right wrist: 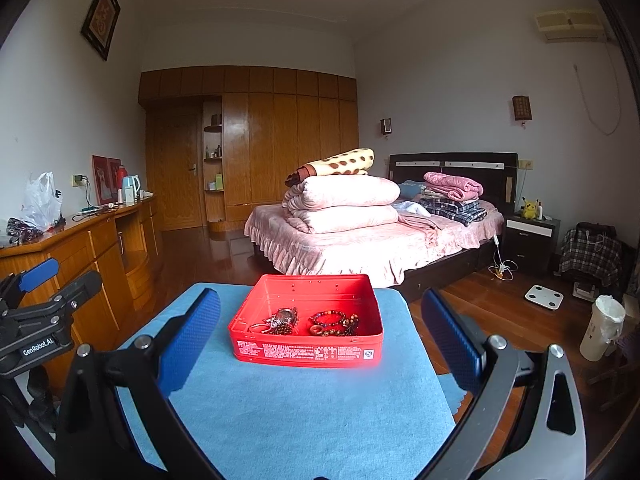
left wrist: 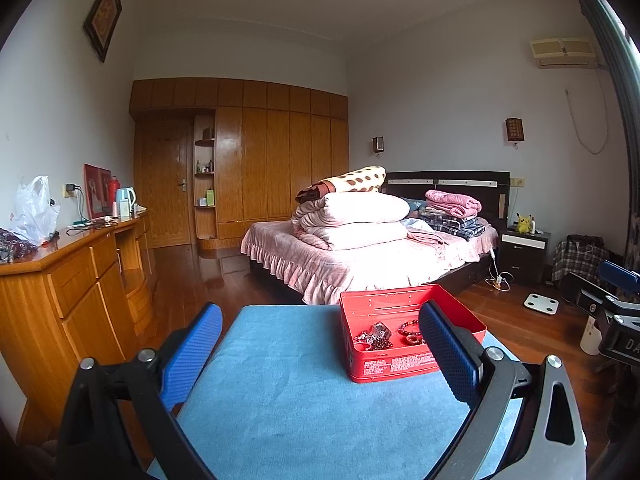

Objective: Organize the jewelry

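A red tin box (right wrist: 308, 354) stands open on a blue cloth (right wrist: 304, 412), and shows in the left wrist view (left wrist: 394, 366) too. It holds several pieces: a dark bead string with a metal piece (right wrist: 282, 322) on the left, beaded bracelets (right wrist: 334, 322) on the right. They also show in the left wrist view (left wrist: 374, 336). My right gripper (right wrist: 320, 340) is open and empty, held back in front of the box. My left gripper (left wrist: 320, 344) is open and empty, to the box's left, its right finger (left wrist: 448, 348) by the box's near right side.
A wooden dresser (right wrist: 104, 240) with a plastic bag and kettle runs along the left wall. A bed (right wrist: 372, 240) with folded quilts stands behind the table. A nightstand (right wrist: 528, 236), a scale (right wrist: 544, 296) and a white bin (right wrist: 602, 328) are at the right.
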Motion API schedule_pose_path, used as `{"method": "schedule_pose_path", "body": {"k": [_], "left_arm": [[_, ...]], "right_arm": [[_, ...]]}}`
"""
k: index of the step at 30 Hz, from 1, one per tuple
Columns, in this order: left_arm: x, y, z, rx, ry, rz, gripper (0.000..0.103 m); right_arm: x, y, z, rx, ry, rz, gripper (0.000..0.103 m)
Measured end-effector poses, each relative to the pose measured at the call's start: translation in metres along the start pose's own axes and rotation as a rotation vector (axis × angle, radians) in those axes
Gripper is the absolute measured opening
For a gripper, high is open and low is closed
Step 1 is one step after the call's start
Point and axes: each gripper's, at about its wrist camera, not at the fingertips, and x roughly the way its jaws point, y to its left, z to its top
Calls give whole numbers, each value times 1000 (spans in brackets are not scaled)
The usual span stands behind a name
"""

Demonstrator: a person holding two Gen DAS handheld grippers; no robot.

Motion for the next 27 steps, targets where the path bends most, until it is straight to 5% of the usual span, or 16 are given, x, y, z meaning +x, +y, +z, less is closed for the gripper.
{"method": "schedule_pose_path", "body": {"k": [27], "left_arm": [[1, 2, 3, -7, 17, 8, 97]], "right_arm": [[-3, 0, -1, -9, 4, -5, 98]]}}
